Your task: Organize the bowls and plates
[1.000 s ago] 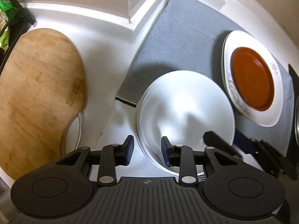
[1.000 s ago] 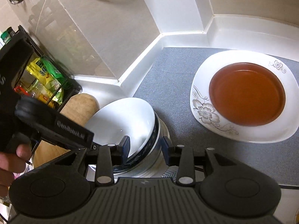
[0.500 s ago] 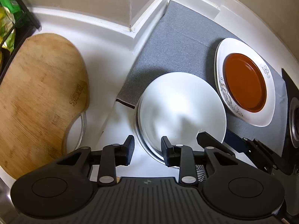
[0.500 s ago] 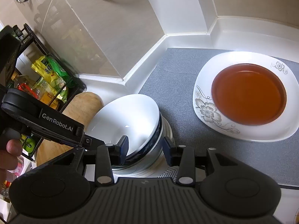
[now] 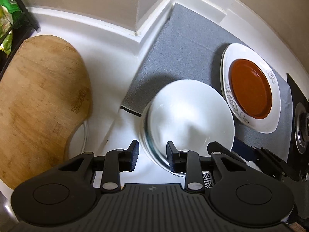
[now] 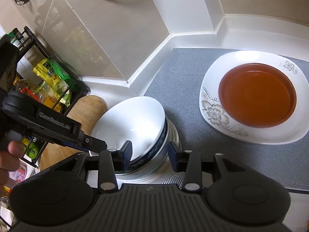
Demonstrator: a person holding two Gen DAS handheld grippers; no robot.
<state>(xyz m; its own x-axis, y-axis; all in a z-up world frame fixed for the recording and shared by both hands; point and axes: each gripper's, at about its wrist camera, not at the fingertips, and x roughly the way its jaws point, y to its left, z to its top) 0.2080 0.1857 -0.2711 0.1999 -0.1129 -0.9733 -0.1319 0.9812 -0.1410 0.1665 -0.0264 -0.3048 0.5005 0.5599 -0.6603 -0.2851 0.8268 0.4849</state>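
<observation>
A white bowl (image 5: 190, 116) (image 6: 128, 123) sits tilted on top of a stack of bowls and plates (image 6: 162, 154) at the near edge of the grey mat. A brown plate (image 5: 251, 90) (image 6: 256, 94) lies inside a white flowered plate (image 5: 274, 104) (image 6: 212, 112) on the mat to the right. My left gripper (image 5: 151, 154) is open and empty, above the stack's left rim. My right gripper (image 6: 148, 154) is open, its jaws on either side of the stack's near rim, gripping nothing. The left gripper also shows at the left of the right wrist view (image 6: 58, 127).
A wooden cutting board (image 5: 38, 100) lies left of the stack on the white counter (image 5: 108, 61). A black wire rack (image 6: 48, 77) with packets and bottles stands at far left. The grey mat (image 5: 177, 52) runs back to the tiled wall corner. A stove burner (image 5: 301, 127) is at far right.
Both grippers have drawn back and up a little from the stack. The white bowl stays tilted on top. Jaw openings are unchanged.
</observation>
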